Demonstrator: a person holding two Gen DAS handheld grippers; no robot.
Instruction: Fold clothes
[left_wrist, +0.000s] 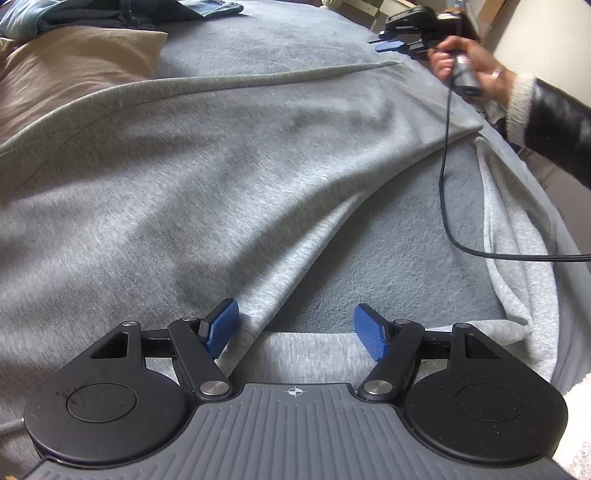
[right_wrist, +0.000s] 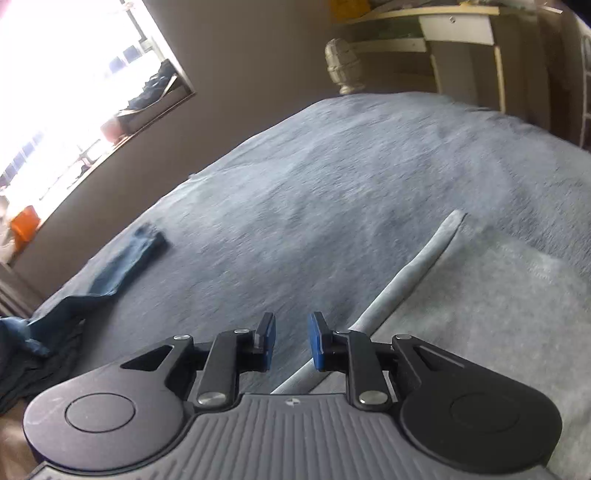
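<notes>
My left jaws are right at the grey top's edge.

The grey top lies flat on the bed, long from 8 o'clock to 2 o'clock. Its near edge runs between the pads of my left gripper, whose jaws stand wide and hold nothing. My right gripper has narrow, empty jaws; the top's hem sits at its 2 o'clock. My left is nearer.

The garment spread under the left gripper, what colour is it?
Light heather grey garment, lying on a blue-grey blanket; the left wrist view shows it best.
</notes>
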